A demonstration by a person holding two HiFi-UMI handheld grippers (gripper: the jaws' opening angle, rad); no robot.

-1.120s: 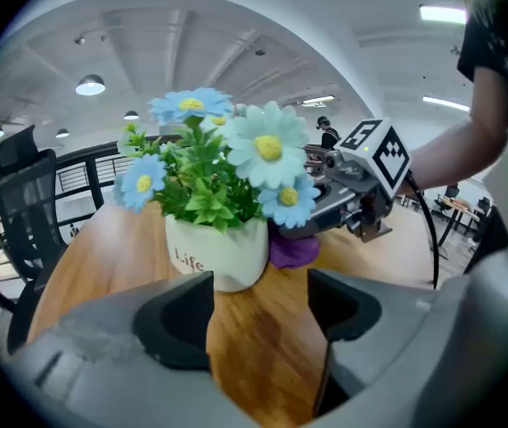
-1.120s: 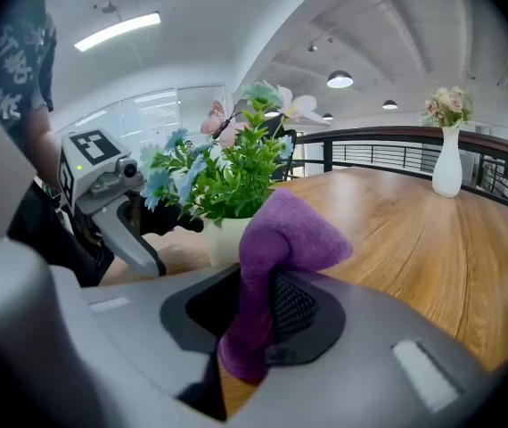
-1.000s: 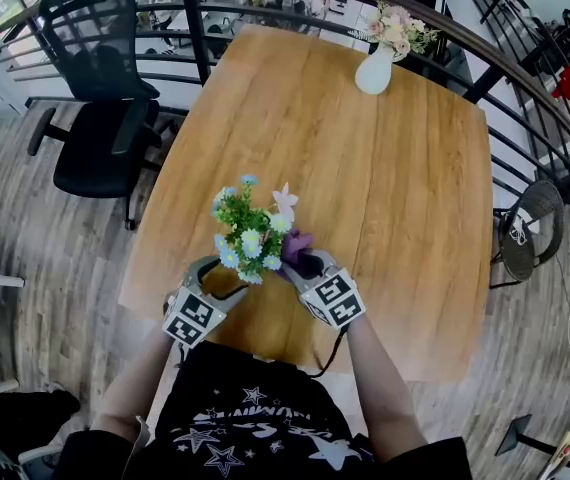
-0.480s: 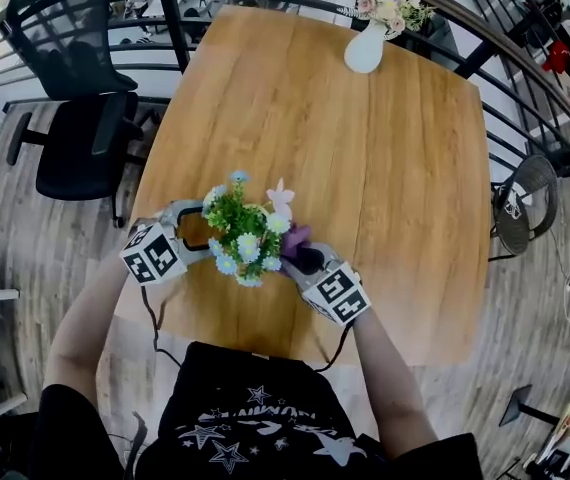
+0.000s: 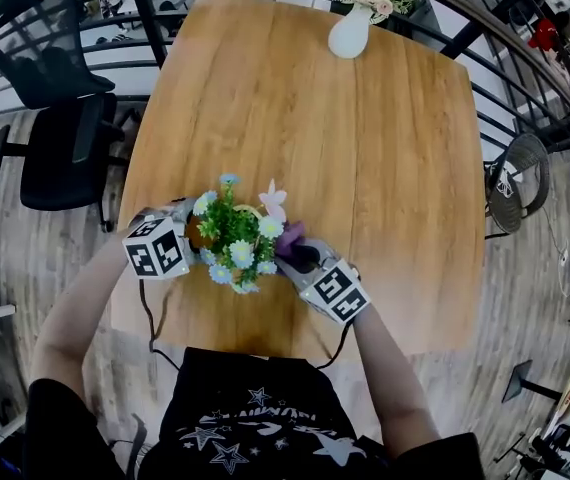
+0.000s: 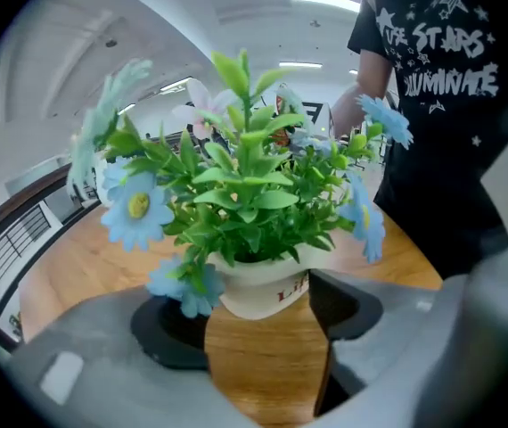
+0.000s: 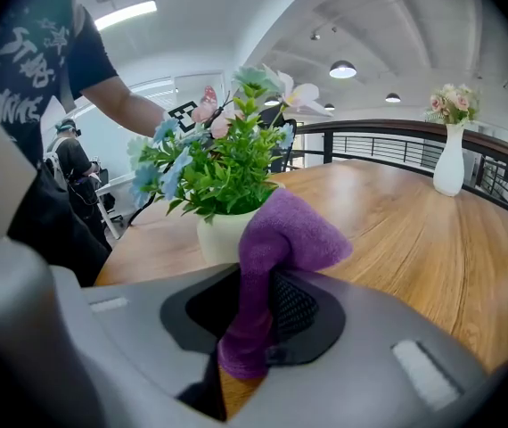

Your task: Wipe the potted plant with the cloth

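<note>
Near bench front edge: potted plant, upright. Left gripper: jaws apart, flanking the white pot. Right gripper: clamped on purple cloth, just beside pot. Advice: steady pot first, then wipe lightly, sparing the flowers.

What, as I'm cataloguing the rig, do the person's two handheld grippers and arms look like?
Both the left gripper and right gripper have light grey bodies with black pads. Each carries a white cube printed with black square markers and trails a black cable. The person wears a black short-sleeved T-shirt with white stars; forearms are bare.
</note>
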